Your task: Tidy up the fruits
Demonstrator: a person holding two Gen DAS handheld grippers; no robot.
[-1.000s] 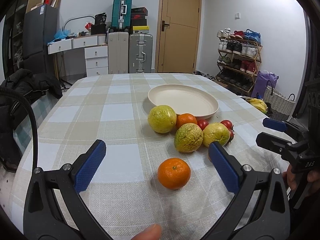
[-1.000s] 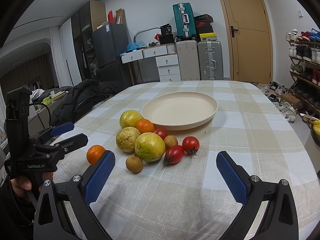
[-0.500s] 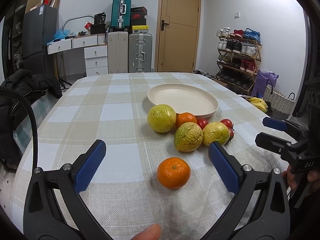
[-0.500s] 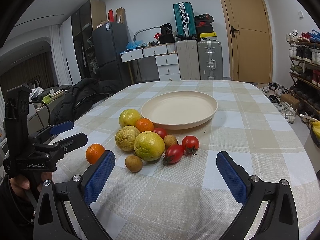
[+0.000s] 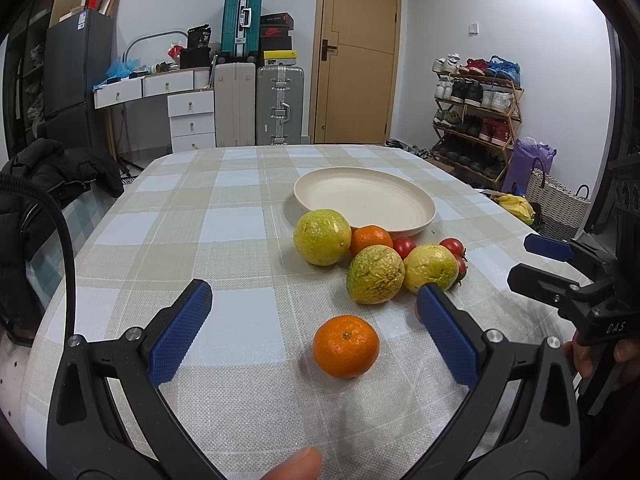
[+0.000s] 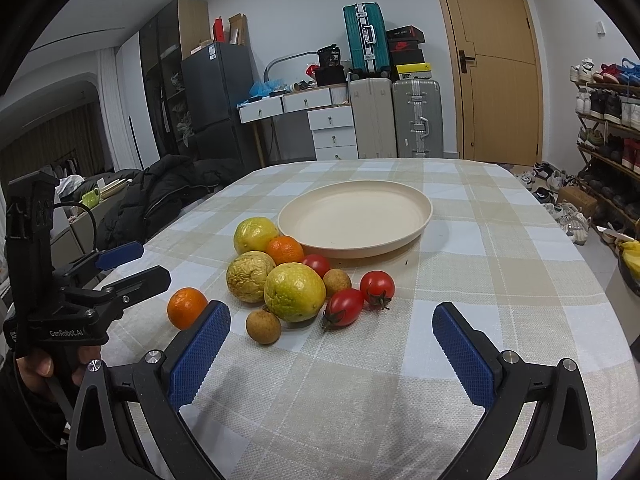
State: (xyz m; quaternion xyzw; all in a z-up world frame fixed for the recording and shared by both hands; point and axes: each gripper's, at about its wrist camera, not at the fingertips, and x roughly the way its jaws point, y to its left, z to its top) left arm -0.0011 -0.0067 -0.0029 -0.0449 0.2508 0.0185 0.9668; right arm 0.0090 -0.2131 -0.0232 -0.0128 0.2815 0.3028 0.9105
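Observation:
A cream plate stands bare on the checked tablecloth. In front of it lie several fruits in a cluster: three yellow-green round fruits, an orange, red tomatoes and two small brown fruits. A lone orange sits apart, nearer the left gripper. My left gripper is open, with that orange just ahead between its blue pads. My right gripper is open too, short of the tomatoes, holding nothing.
A black jacket lies on a seat at the table's left. Suitcases, drawers and a door stand behind the table; a shoe rack and a basket are at the right. A fingertip shows at the bottom edge.
Both grippers have hardly shifted; the views drift only slightly. No fruit has moved.

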